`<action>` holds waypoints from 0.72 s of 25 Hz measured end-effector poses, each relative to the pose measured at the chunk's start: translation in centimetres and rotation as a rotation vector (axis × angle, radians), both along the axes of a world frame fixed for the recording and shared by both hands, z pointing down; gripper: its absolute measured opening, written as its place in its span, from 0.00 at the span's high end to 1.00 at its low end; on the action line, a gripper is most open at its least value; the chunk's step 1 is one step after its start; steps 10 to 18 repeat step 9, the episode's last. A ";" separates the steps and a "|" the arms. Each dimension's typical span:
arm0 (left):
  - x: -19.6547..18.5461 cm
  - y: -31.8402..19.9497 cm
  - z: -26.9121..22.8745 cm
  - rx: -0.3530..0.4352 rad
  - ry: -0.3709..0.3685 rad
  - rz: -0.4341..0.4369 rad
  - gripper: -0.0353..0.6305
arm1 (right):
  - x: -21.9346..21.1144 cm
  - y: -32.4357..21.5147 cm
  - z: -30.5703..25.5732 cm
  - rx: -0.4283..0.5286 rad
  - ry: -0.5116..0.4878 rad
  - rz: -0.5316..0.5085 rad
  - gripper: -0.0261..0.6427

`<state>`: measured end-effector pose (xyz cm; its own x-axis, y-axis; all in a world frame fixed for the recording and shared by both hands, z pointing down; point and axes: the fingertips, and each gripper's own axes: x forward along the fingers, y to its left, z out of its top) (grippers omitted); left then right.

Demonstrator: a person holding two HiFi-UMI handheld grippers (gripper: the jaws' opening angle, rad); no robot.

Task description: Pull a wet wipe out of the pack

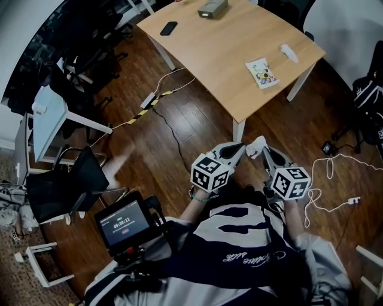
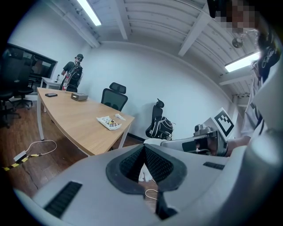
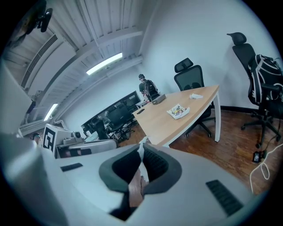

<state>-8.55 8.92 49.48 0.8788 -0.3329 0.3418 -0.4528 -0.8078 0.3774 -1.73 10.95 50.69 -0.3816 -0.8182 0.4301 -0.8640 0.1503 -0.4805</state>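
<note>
White and crumpled, the wet wipe [image 1: 257, 144] sits pinched in the closed right hand-held gripper [image 3: 141, 149] at lower centre. The left hand-held gripper [image 2: 143, 147] beside it has its jaws together.

Pack [image 1: 261, 73] on table [image 1: 221, 54], right; phone [image 1: 169, 27] left; box [image 1: 212, 7] at far edge.

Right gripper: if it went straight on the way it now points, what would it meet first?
Probably the wooden table: its near corner shows just beyond the tips of the right gripper, which pinches a white wipe. It might instead pass under the top; depth is unclear.
</note>
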 end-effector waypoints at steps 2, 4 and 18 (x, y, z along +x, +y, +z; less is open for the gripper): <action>0.2 -0.3 0.0 0.000 0.001 0.000 0.94 | 0.1 -0.3 0.0 0.001 0.001 -0.001 0.96; 0.3 -0.5 -0.1 0.000 0.002 0.002 0.94 | 0.3 -0.4 0.0 0.001 0.002 0.000 0.96; 0.5 -1.1 -0.4 0.000 0.001 0.009 0.94 | 0.5 -1.0 -0.3 -0.002 0.005 0.004 0.96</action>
